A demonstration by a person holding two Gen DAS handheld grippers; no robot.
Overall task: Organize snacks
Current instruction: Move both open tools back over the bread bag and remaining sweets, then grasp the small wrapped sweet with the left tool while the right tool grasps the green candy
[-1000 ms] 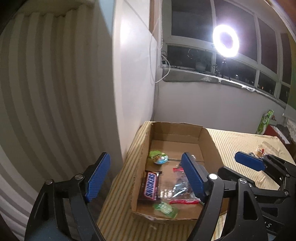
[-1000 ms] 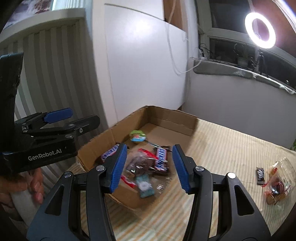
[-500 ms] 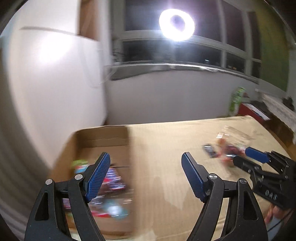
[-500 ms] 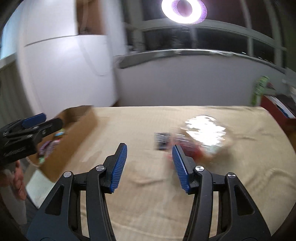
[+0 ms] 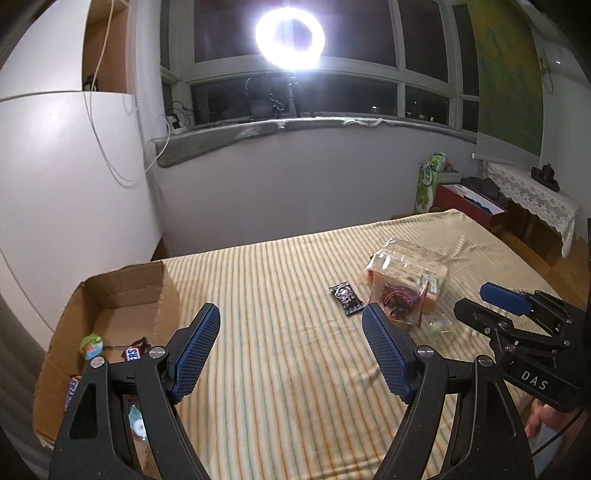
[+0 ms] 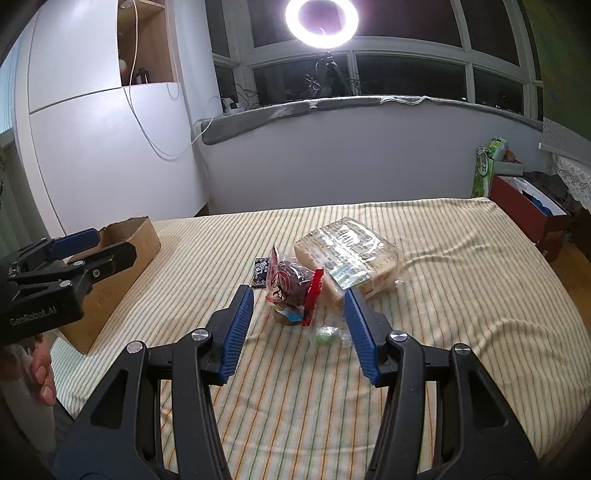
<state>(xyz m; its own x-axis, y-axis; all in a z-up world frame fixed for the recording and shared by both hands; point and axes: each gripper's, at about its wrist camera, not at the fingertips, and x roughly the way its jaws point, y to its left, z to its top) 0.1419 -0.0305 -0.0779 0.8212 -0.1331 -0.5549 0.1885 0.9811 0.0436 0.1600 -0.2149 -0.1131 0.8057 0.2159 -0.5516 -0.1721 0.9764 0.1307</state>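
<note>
A cardboard box (image 5: 122, 291) stands at the table's left end, with a Snickers bar (image 5: 133, 353) and other wrapped snacks inside; it also shows in the right wrist view (image 6: 122, 254). Mid-table lie a clear bag of dark snacks (image 6: 291, 288), a large clear packet (image 6: 347, 251), a small black sachet (image 6: 261, 272) and a green candy (image 6: 325, 335). My right gripper (image 6: 299, 325) is open and empty, just short of the bag and candy. My left gripper (image 5: 291, 347) is open and empty over bare cloth, right of the box.
The striped cloth (image 6: 461, 295) covers the table. A red box (image 6: 524, 210) and a green carton (image 6: 487, 166) stand beyond the far right edge. A white cabinet (image 6: 110, 155) stands at the left. A ring light (image 6: 320, 18) glares at the window.
Both grippers have swung right, away from above the box toward the loose snacks mid-table. Both stay open and empty.
</note>
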